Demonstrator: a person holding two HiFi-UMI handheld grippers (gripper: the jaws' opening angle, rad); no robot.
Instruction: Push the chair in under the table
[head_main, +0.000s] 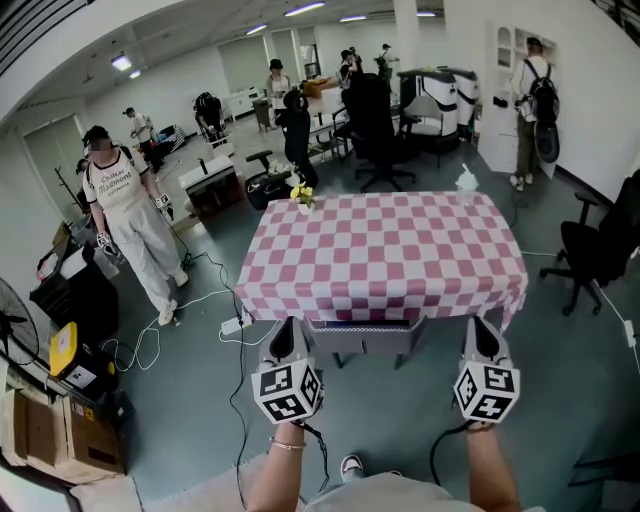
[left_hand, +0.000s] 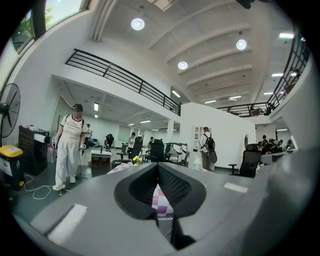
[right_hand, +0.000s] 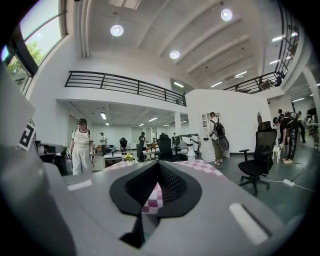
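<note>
Left gripper (head_main: 284, 334), right gripper (head_main: 483, 330) pressed together, empty, at the chair (head_main: 365, 338) — we push unevenly, it slews toward 1 o'clock, snagging the counter (head_main: 380, 250).

The grey chair (head_main: 365, 337) is seen upright at the near edge of the pink-and-white-checked counter (head_main: 390, 250), its back just beneath the hanging hem.
</note>
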